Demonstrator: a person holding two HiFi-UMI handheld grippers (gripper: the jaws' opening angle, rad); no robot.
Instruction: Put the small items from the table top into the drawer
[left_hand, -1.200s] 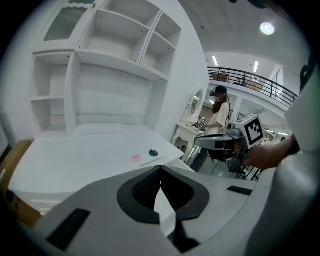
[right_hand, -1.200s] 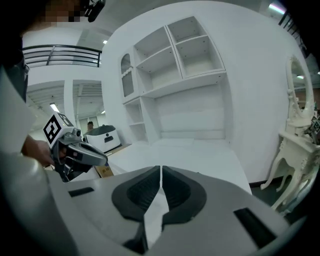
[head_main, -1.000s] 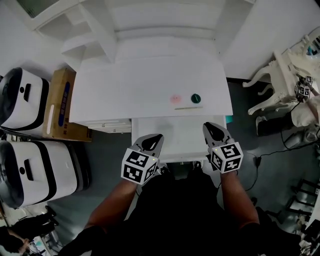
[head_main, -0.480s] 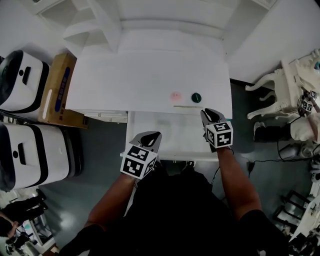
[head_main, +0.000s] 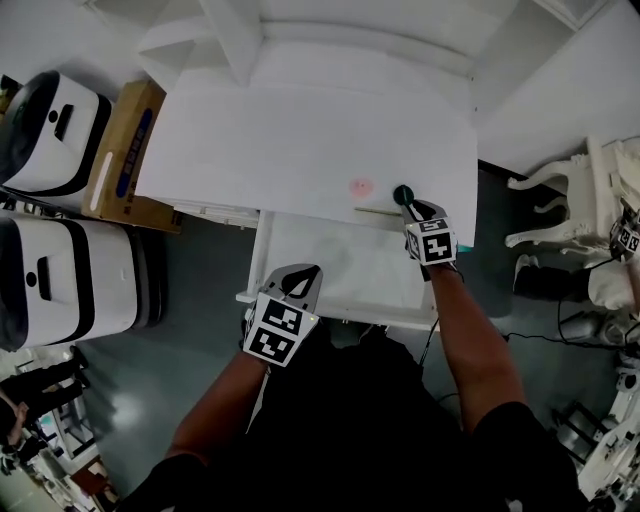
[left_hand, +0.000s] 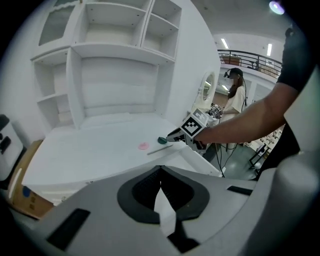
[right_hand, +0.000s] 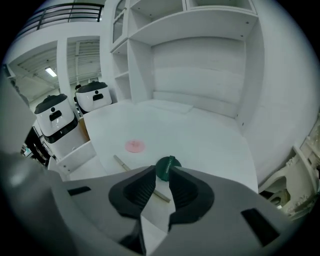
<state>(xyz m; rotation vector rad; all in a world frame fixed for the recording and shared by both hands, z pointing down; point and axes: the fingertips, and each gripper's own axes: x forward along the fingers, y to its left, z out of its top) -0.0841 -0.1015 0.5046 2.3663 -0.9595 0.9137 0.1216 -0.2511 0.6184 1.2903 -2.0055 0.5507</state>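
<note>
On the white table top (head_main: 300, 130), near its front edge, lie a pink disc (head_main: 361, 186), a dark green round cap (head_main: 403, 194) and a thin stick (head_main: 378, 210). Below that edge the white drawer (head_main: 340, 270) stands pulled out. My right gripper (head_main: 415, 207) reaches over the drawer to the cap. In the right gripper view the jaws (right_hand: 161, 176) stand a little apart, with the cap (right_hand: 167, 166) right at their tips and the stick (right_hand: 121, 162) and pink disc (right_hand: 134, 146) to the left. My left gripper (head_main: 303, 272) hangs at the drawer's front left corner, shut (left_hand: 161, 169) on nothing.
A white shelf unit (head_main: 250, 40) rises behind the table. Two white machines (head_main: 50, 120) (head_main: 70, 290) and a cardboard box (head_main: 125, 150) stand at the left. A white chair (head_main: 600, 190) is at the right. A person (left_hand: 235, 95) stands far off in the left gripper view.
My right gripper has moved forward from above the drawer's front to the green cap at the table's edge. The left gripper has stayed by the drawer's front.
</note>
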